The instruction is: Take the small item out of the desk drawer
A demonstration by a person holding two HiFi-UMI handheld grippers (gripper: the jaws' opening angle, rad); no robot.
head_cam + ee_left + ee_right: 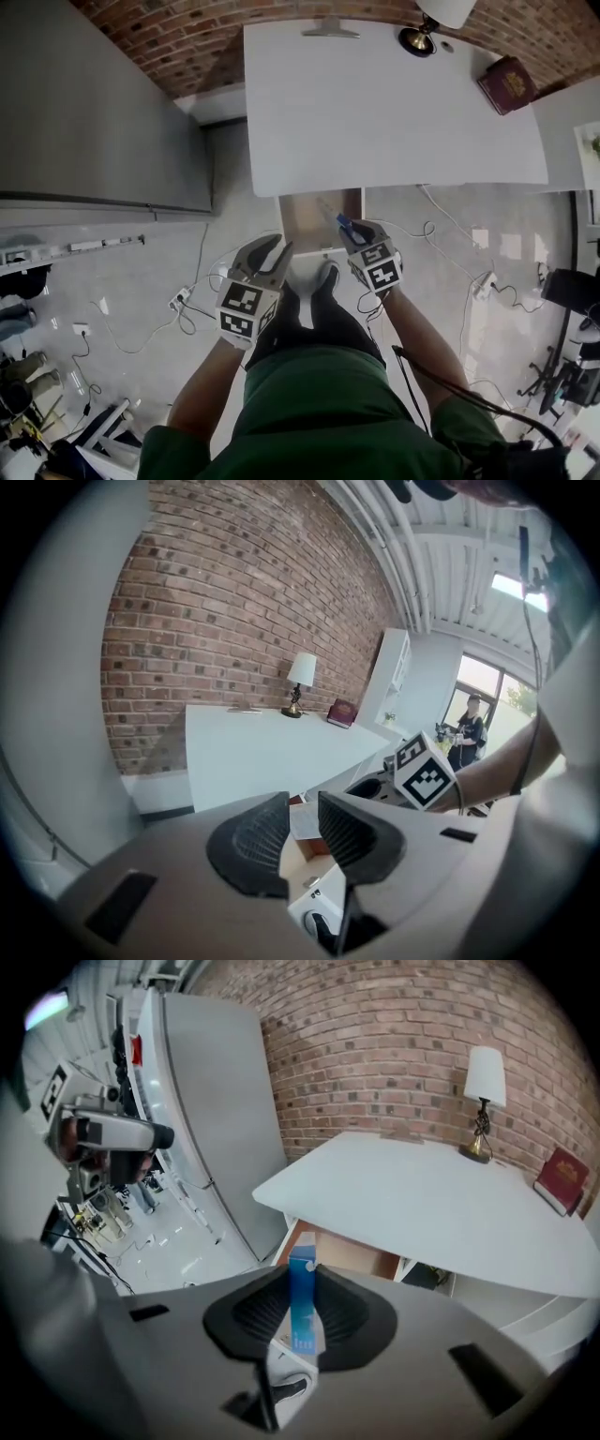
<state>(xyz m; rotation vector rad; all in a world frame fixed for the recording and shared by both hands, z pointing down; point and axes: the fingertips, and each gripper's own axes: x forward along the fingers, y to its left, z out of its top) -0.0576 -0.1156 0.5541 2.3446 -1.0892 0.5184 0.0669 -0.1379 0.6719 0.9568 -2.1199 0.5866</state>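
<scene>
Right gripper (pixel 302 1277) first: its jaws are closed part-way onto a small blue box (pixel 302 1321). The pads press its two flat sides, and the box stands upright with its top poking above the jaws. From the head view, that box hangs in the grip over the front right corner of the open drawer (pixel 302 220), lifted off the wooden bottom. The drawer is pulled out from under the front edge of the white tabletop (pixel 375 112).

Over to the left gripper (pixel 273 251): the jaws stand a little apart with nothing between them. It hovers just beside the drawer's front left corner, touching neither drawer nor box.

Further out, a lamp (pixel 433 21) and a dark red book (pixel 507 84) sit along the tabletop's far side, against the brick wall (pixel 403 1054).
</scene>
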